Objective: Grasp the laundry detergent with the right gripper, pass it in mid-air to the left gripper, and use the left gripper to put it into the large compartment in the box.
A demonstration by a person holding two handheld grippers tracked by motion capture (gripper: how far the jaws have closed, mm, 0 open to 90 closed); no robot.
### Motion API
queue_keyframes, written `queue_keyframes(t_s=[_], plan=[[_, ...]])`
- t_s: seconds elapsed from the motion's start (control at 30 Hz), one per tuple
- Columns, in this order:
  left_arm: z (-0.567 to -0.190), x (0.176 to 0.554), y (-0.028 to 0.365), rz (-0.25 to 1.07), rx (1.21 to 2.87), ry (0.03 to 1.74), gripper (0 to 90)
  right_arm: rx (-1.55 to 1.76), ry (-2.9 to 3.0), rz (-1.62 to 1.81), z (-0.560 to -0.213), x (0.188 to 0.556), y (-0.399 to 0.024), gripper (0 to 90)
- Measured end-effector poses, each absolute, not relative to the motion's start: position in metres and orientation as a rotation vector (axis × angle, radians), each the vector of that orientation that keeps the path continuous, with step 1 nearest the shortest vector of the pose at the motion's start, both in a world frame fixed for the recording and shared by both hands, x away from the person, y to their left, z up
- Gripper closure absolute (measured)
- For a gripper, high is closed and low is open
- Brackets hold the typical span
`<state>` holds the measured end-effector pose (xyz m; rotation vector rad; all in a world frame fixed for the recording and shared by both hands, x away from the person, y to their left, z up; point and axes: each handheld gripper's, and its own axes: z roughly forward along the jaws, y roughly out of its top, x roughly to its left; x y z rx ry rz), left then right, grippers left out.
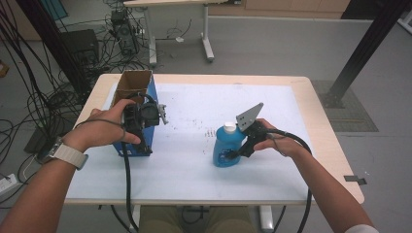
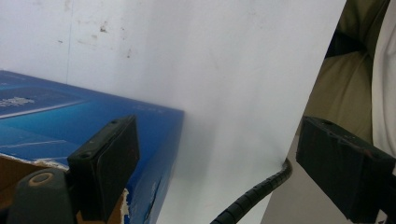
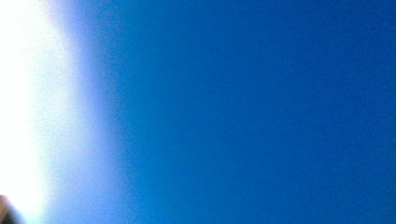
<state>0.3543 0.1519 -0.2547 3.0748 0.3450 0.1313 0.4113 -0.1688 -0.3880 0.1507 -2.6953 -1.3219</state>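
A blue box (image 1: 151,95) with an open cardboard top stands at the table's left, and its blue side (image 2: 46,126) fills the left of the left gripper view. My left gripper (image 1: 140,131) is held against the box's near end. Its jaws (image 2: 219,135) stand wide open, one at the box's torn corner, the other out past the table edge. A blue bottle (image 1: 224,145) with a white cap stands upright mid-table. My right gripper (image 1: 238,151) presses in at its right side. The bottle (image 3: 257,112) is a blue blur there, hiding the jaws.
A white sheet (image 1: 194,160) covers the wooden table (image 1: 340,174). Cables and equipment boxes (image 1: 82,46) lie on the floor at the back left. Another table's legs (image 1: 208,46) stand behind, and a black post (image 1: 362,53) rises at the right.
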Motion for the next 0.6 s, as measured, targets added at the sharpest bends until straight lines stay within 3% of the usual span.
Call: queue_keyframes(t_s=[0.6], plan=[[-0.2559,0.3545,0.1534,0.132,3.074,0.354,14.0,0.154,-2.678,-1.348,-0.3896,0.4122,-0.1671,36.4]])
